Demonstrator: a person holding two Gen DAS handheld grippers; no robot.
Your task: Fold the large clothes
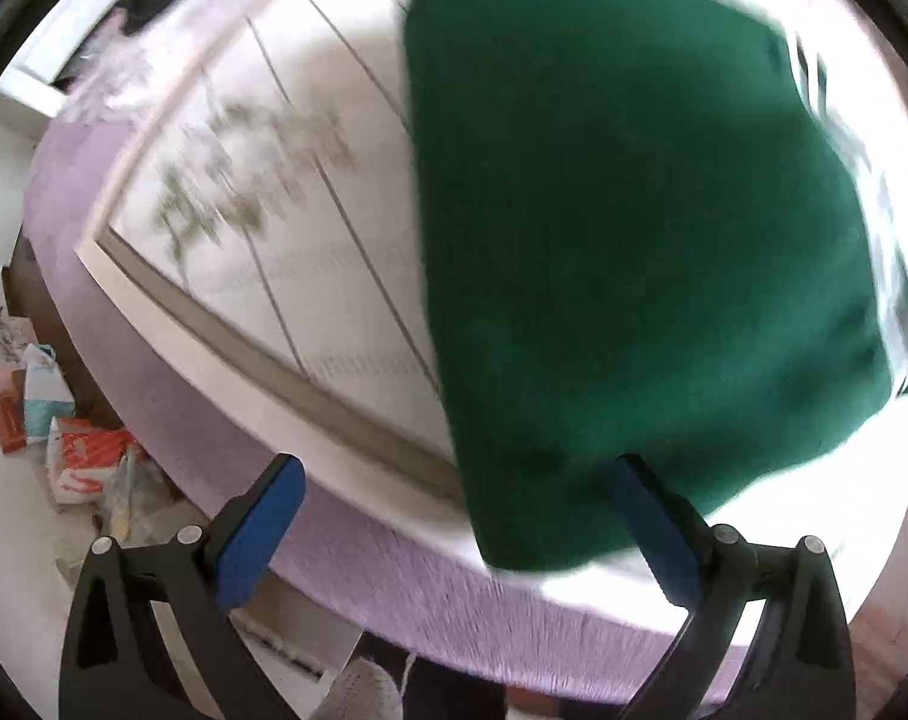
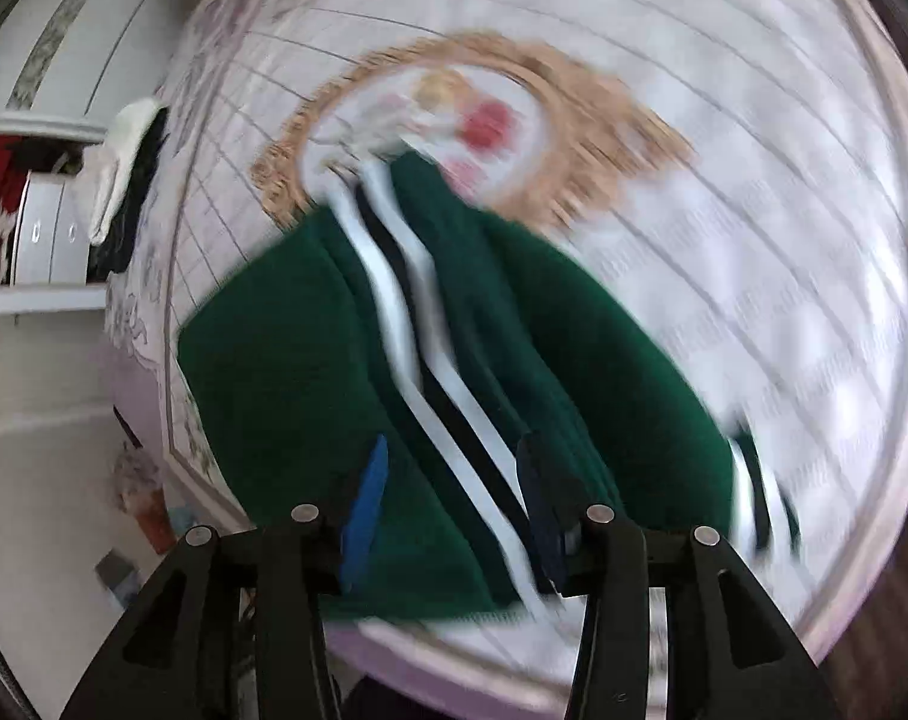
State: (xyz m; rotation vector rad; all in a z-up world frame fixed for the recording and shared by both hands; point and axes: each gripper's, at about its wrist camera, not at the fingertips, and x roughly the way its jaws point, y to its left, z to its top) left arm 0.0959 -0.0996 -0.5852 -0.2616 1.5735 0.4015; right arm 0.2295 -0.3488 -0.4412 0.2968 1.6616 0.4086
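Green garment (image 1: 634,252) folded on bed (image 1: 310,240), white and dark stripes showing, left hand-held gripper (image 1: 454,516) jaws wide apart at garment's near edge, empty, right hand-held gripper (image 2: 454,498) part-open above garment (image 2: 286,372), pads clear of cloth.

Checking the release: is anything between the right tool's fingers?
Yes. In the right wrist view, the green garment with its white stripes lies below the gap of the right tool; the fingers stand apart, not pressing it.

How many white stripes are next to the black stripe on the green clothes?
2. One white stripe runs along the black stripe's left side, the other white stripe along its right. More may be hidden in the green clothes' folds.
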